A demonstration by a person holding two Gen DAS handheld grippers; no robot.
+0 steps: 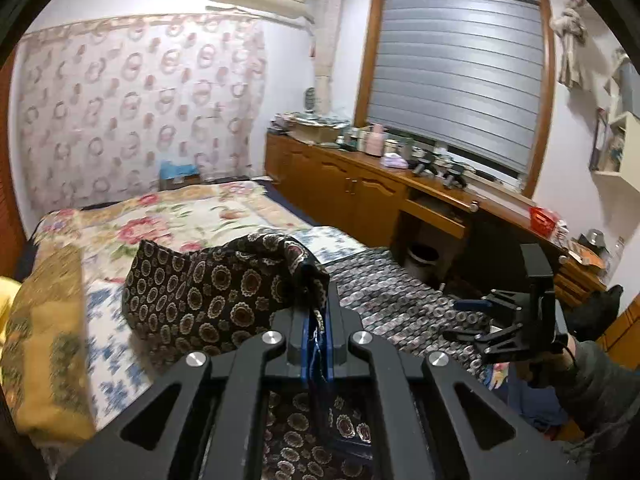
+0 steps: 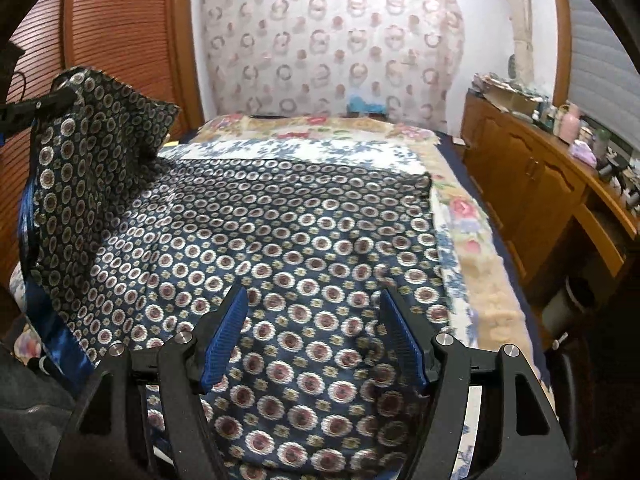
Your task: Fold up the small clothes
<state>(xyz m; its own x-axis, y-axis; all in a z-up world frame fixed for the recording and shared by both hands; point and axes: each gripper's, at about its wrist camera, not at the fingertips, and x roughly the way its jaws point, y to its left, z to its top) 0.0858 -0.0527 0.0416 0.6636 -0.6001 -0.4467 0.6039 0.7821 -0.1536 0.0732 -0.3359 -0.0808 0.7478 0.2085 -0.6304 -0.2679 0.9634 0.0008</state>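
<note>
A dark blue cloth with a pattern of pale rings (image 2: 280, 240) lies spread over the bed. My left gripper (image 1: 316, 304) is shut on one corner of the cloth (image 1: 224, 288) and holds it lifted, so the darker underside billows above the bed. In the right wrist view that raised corner (image 2: 100, 128) stands up at the left, pinched by the left gripper (image 2: 60, 100). My right gripper (image 2: 316, 304) is open just above the flat part of the cloth, with nothing between its blue pads (image 2: 228, 328). The same gripper (image 1: 468, 320) shows at the right of the left wrist view, held by a dark-sleeved hand.
The bed carries a floral quilt (image 1: 180, 220) and a yellow-brown folded blanket (image 1: 44, 340) at its left side. A long wooden cabinet (image 1: 360, 184) crowded with jars and small items runs under the window. A slatted wooden wardrobe (image 2: 120, 40) stands to the left of the bed.
</note>
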